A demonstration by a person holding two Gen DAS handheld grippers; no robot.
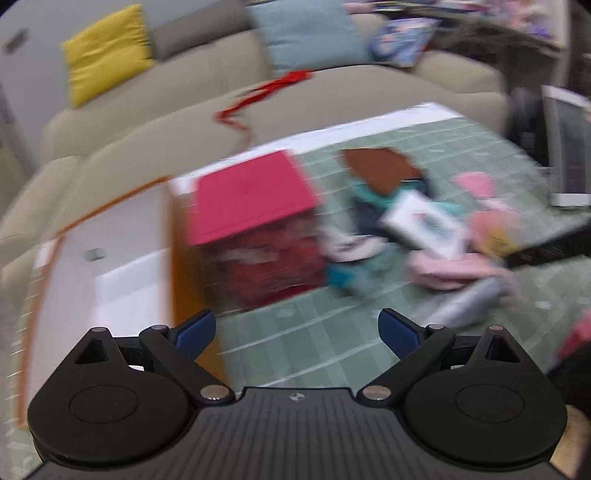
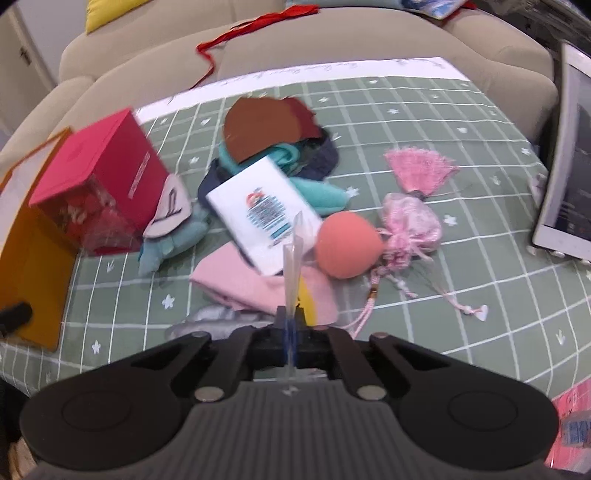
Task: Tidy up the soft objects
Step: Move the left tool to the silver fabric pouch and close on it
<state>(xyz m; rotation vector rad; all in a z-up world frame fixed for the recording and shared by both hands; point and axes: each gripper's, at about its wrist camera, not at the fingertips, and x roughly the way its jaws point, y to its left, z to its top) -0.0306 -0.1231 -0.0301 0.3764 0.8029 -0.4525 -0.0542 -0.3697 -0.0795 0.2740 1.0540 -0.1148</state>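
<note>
A pile of soft things lies on the green checked tablecloth [image 2: 406,122]: teal cloth [image 2: 317,190], brown felt pieces [image 2: 262,127], a pink cloth [image 2: 240,280], a coral ball [image 2: 349,245], a pink pouch [image 2: 412,225] with a tassel [image 2: 421,166], and a white packet [image 2: 264,212]. My right gripper [image 2: 291,314] is shut on the edge of a clear plastic bag [image 2: 293,258] that stands up from its jaws. My left gripper [image 1: 295,330] is open and empty above the cloth, short of the blurred pile [image 1: 406,221].
A red box [image 2: 99,173] stands at the left beside an orange paper bag [image 2: 29,258]. A white tablet [image 2: 565,166] leans at the right edge. A beige sofa [image 2: 332,33] with a red ribbon [image 2: 258,22] and cushions is behind the table.
</note>
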